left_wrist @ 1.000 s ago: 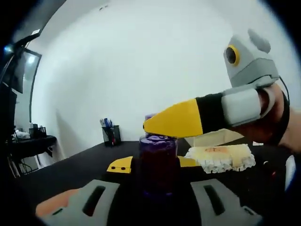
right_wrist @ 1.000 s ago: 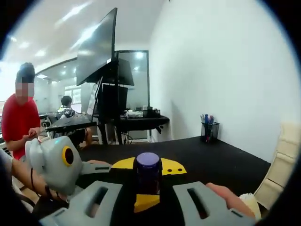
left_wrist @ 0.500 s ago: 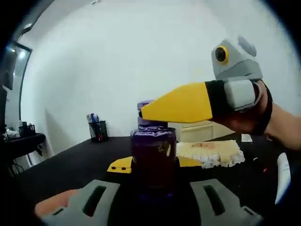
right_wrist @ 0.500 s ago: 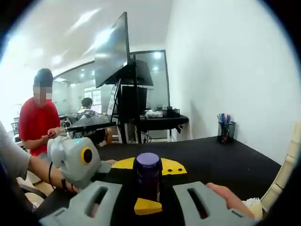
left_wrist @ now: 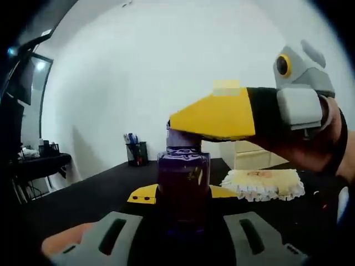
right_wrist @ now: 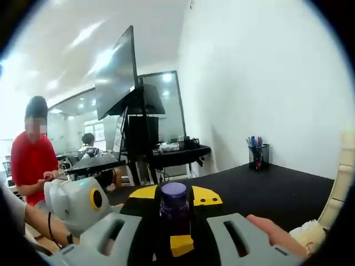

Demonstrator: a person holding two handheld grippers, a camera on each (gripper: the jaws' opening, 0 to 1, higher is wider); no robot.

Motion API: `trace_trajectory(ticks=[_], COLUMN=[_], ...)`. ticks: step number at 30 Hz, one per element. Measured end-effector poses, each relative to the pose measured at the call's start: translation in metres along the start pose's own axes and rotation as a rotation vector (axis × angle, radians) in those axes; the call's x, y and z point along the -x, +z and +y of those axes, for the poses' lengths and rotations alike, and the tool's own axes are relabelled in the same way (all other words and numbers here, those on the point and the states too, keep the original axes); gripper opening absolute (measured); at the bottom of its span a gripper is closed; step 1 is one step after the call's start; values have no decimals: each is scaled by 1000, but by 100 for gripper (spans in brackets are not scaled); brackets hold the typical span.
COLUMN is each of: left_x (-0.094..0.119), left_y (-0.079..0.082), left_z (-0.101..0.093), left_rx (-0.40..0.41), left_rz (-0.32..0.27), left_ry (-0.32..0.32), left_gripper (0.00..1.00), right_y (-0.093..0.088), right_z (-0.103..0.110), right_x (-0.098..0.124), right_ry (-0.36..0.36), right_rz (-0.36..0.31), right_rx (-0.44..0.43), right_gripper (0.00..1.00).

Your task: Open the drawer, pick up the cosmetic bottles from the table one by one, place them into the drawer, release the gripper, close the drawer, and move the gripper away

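Bottle count is two: a purple cosmetic jar (left_wrist: pixel 183 185) sits clamped between the fingers of the left gripper (left_wrist: pixel 180 195), and a purple-capped bottle (right_wrist: pixel 175 206) is held in the closed fingers of the right gripper (right_wrist: pixel 173 219), both above the black counter (left_wrist: pixel 100 191). The left gripper view alone shows one lace-trimmed cloth (left_wrist: pixel 263 184) and cream drawers (left_wrist: pixel 250 160). The right gripper view alone shows two people (right_wrist: pixel 32 158) and one large monitor (right_wrist: pixel 115 75); one pen cup (right_wrist: pixel 258 157) appears in both.
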State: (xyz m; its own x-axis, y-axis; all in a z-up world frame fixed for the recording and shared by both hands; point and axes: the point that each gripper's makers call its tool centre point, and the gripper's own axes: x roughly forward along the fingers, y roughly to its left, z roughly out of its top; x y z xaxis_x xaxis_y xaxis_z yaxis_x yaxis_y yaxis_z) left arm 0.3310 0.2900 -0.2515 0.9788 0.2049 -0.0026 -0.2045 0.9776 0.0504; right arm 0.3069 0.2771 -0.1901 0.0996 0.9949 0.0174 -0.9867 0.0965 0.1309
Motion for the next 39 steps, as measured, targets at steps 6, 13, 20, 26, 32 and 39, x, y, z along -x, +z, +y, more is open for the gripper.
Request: trace_trajectory(ticks=[6, 13, 20, 26, 32, 39], left_x=[-1, -1, -4, -4, -3, -4], left_y=[1, -1, -1, 1, -1, -9], left_z=[0, -4, -12, -23, -44, -68], left_rx=[-7, -32, -16, -8, -56, -32], left_rz=[-3, 4, -6, -22, -30, -21], left_ry=[6, -3, -66, -137, -240, -393], left_gripper=[27, 27, 28, 35, 38, 59], right_y=[0, -4, -5, 5, 23, 49], right_z=[-2, -5, -11, -25, -39, -57], right_x=[-4, -7, -4, 7, 30, 64], right_ry=[-54, -91, -90, -103, -116, -137], right_rz=[-31, -27, 26, 50, 40, 15], right_rx=[-4, 20, 34, 71, 61, 68], right_gripper=[21, 16, 16, 15, 15, 15])
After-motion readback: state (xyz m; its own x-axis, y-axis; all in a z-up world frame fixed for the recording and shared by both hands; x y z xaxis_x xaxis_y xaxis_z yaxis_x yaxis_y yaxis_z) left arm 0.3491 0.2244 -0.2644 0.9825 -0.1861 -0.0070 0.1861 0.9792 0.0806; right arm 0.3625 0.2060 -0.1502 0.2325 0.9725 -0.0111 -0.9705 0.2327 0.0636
